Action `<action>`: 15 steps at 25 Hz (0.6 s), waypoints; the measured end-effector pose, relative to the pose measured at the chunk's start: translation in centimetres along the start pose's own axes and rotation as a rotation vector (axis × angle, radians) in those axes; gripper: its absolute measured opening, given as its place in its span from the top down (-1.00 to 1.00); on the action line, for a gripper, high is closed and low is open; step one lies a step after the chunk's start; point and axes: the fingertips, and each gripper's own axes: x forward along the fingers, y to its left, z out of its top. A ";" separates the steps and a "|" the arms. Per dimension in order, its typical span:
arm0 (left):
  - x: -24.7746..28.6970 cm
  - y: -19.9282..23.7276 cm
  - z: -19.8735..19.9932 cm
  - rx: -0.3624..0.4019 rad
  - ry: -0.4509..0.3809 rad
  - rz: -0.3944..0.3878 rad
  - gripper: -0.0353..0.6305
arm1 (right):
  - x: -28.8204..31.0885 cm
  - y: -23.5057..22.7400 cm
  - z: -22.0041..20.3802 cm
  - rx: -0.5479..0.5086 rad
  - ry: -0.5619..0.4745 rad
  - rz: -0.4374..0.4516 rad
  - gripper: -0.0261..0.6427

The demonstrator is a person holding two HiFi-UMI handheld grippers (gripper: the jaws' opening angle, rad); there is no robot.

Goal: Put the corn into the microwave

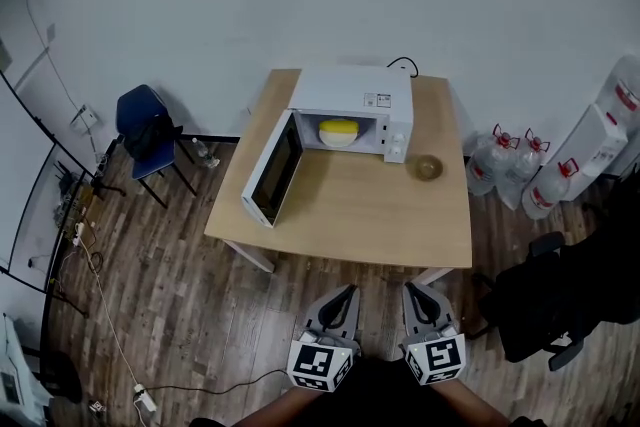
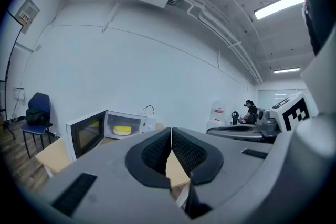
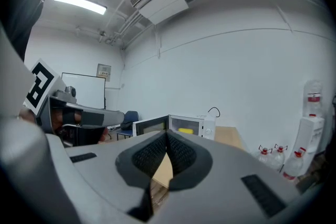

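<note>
The white microwave [image 1: 350, 115] stands at the back of the wooden table [image 1: 340, 215], its door [image 1: 272, 170] swung open to the left. Inside sits the yellow corn on a white plate [image 1: 338, 132], also seen in the left gripper view as the corn [image 2: 123, 129] and in the right gripper view as the corn [image 3: 185, 130]. My left gripper [image 1: 343, 298] and right gripper [image 1: 418, 295] hover side by side in front of the table's near edge, well away from the microwave. Both are shut with nothing between their pads.
A small glass bowl [image 1: 428, 167] sits on the table right of the microwave. A blue chair [image 1: 148, 130] stands at the left, water bottles [image 1: 505, 165] and a dispenser [image 1: 590, 150] at the right, a dark office chair [image 1: 560, 300] near the right front.
</note>
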 end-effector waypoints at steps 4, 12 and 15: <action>-0.1 -1.7 -0.5 0.000 0.011 -0.025 0.84 | -1.0 -0.5 -0.3 0.017 0.006 -0.013 0.75; -0.5 -2.2 -1.0 -0.029 0.012 -0.001 0.84 | -1.8 -0.3 -0.4 -0.001 0.018 0.013 0.75; -0.5 -2.0 -0.8 -0.040 0.004 0.004 0.84 | -1.5 -0.4 0.0 -0.002 0.012 0.009 0.75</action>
